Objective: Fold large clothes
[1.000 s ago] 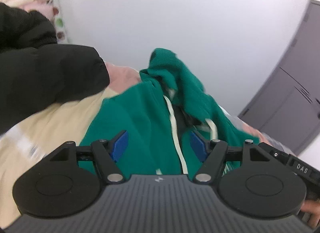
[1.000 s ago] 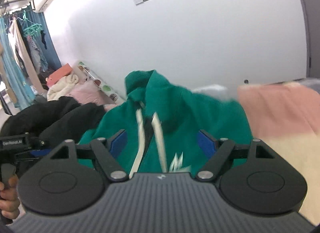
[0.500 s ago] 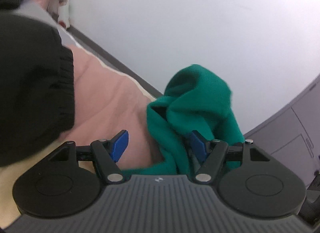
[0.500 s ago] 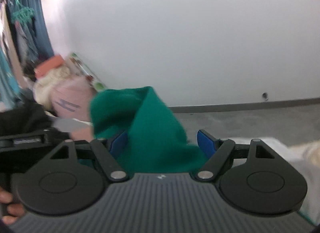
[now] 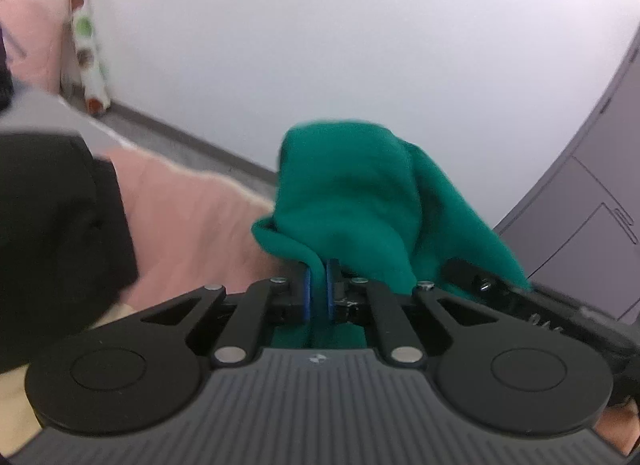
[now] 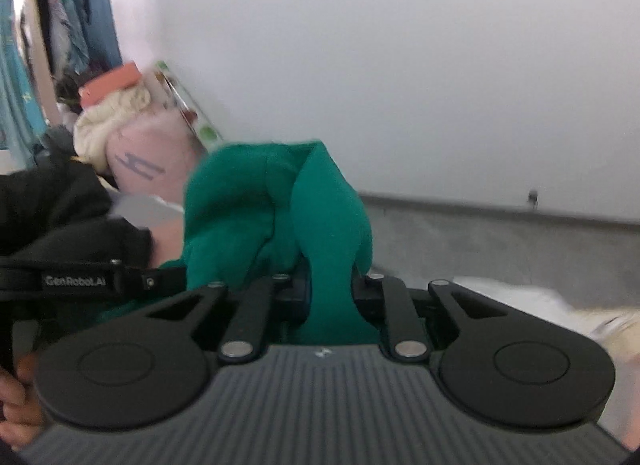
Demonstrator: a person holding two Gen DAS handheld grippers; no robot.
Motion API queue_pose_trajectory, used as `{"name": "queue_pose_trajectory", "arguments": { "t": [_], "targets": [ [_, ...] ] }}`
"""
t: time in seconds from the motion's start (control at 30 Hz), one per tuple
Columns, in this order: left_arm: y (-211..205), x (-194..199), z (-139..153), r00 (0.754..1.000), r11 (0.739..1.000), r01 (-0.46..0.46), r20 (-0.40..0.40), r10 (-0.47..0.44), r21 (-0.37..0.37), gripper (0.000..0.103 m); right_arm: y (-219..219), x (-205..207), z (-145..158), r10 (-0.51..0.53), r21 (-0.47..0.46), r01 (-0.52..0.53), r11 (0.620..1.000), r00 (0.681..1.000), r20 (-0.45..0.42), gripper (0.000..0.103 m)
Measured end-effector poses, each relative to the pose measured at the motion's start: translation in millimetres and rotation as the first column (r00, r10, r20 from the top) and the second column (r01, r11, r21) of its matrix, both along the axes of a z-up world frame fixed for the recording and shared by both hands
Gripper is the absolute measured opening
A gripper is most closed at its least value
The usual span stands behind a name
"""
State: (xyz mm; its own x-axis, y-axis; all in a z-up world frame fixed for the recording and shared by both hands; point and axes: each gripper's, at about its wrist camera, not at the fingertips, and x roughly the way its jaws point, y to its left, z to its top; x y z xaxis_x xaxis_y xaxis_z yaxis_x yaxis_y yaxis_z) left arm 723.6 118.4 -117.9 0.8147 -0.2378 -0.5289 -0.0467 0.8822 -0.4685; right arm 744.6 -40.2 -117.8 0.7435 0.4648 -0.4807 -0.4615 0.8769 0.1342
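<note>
garment: green hoodie (image 5: pixel 352 193), bunched and humped just ahead of both sets of fingertips, a fold running back between them
left gripper (image 5: pixel 318 291): jaws have just been closing; blue pads (image 5: pixel 307 297) now clamp a thin fold
right gripper (image 6: pixel 326 285): jaws just closed too, pinching a thicker wad (pads mostly buried in cloth)
spacing: left gripper (image 6: pixel 132 279) sits just left of the right one's fingers, so both grips are close together
surface: pink blanket (image 5: pixel 188 221) left of the left fingers
step (my read): grips set, next spread
do it well: draw hands apart evenly, keep cloth taut, lay flat before creasing
</note>
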Motion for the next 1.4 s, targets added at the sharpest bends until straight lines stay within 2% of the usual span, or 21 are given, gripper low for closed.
{"name": "queue_pose_trajectory", "arguments": {
  "t": [0.13,0.27,0.4,0.5,0.67,0.77,0.83,0.97,1.07,1.13,1.17,1.2,1.23,1.27,1.33,1.4],
  "targets": [
    [-5.0,-48.7,42.7,0.999,1.0,-0.029,0.044,0.029,-0.01,0.008,-17.8,-51.9,49.5,-0.005,0.031,0.002,1.0,0.995,0.098,0.017],
    [-19.6,-107.1,89.9,0.994,0.999,-0.003,0.111,-0.001,0.035,0.008,-40.3,-103.4,89.3,-0.002,0.043,-0.006,0.999,0.982,0.189,0.017],
    [-40.1,-180.1,119.8,0.987,0.996,0.024,0.155,-0.036,0.08,0.008,-63.6,-167.9,114.5,-0.003,0.053,-0.01,0.999,0.97,0.245,0.017],
    [-55.4,-240.7,127.5,0.98,0.993,0.047,0.187,-0.067,0.109,0.008,-79.3,-216.6,115.8,-0.001,0.066,-0.017,0.998,0.964,0.266,0.017],
    [-75.5,-330.4,104.4,0.981,0.989,0.087,0.16,-0.106,0.121,0.008,-95.2,-293.7,87.8,0.022,0.046,-0.036,0.998,0.962,0.274,0.018],
    [-83.5,-376.1,71.9,0.988,0.991,0.096,0.109,-0.106,0.094,0.008,-106.1,-333.5,60.7,0.022,0.049,-0.035,0.998,0.971,0.236,0.018],
    [-89.6,-399.8,51.8,0.991,0.988,0.103,0.079,-0.112,0.115,0.008,-113.0,-357.3,40.2,0.026,0.053,-0.037,0.998,0.979,0.201,0.018],
    [-89.4,-425.5,13.0,0.994,0.99,0.101,0.034,-0.105,0.098,0.008,-118.7,-388.5,-1.3,0.032,0.046,-0.038,0.998,0.99,0.136,0.02],
    [-87.4,-437.4,-3.9,0.994,0.993,0.097,0.043,-0.1,0.069,0.009,-120.6,-397.9,-16.8,0.035,0.029,-0.038,0.999,0.994,0.108,0.021],
    [-81.0,-442.4,-9.3,0.994,0.995,0.092,0.048,-0.093,0.028,0.013,-123.5,-400.2,-16.8,0.036,0.045,-0.041,0.998,0.994,0.1,0.025],
    [-76.1,-443.6,-11.6,0.995,0.996,0.094,0.045,-0.094,0.005,0.023,-125.5,-399.5,-16.3,0.037,0.059,-0.042,0.997,0.995,0.091,0.027],
    [-71.2,-445.6,-12.8,0.994,0.995,0.096,0.05,-0.095,-0.014,0.037,-127.8,-397.7,-15.8,0.034,0.078,-0.04,0.996,0.996,0.077,0.033],
    [-69.8,-448.9,-12.1,0.993,0.995,0.098,0.062,-0.096,-0.025,0.045,-131.5,-397.8,-16.9,0.037,0.097,-0.044,0.994,0.997,0.067,0.045],
    [-66.4,-452.8,-10.8,0.993,0.995,0.092,0.082,-0.089,-0.027,0.053,-134.3,-399.6,-17.8,0.042,0.117,-0.049,0.992,0.997,0.061,0.052],
    [-58.9,-456.9,-9.0,0.99,0.996,0.079,0.115,-0.075,-0.027,0.054,-137.0,-400.9,-16.6,0.043,0.151,-0.053,0.987,0.997,0.069,0.071],
    [-54.7,-460.4,-6.6,0.986,0.995,0.09,0.144,-0.081,-0.054,0.055,-139.4,-405.1,-16.3,0.035,0.185,-0.049,0.982,0.996,0.08,0.073]
  ]
}}
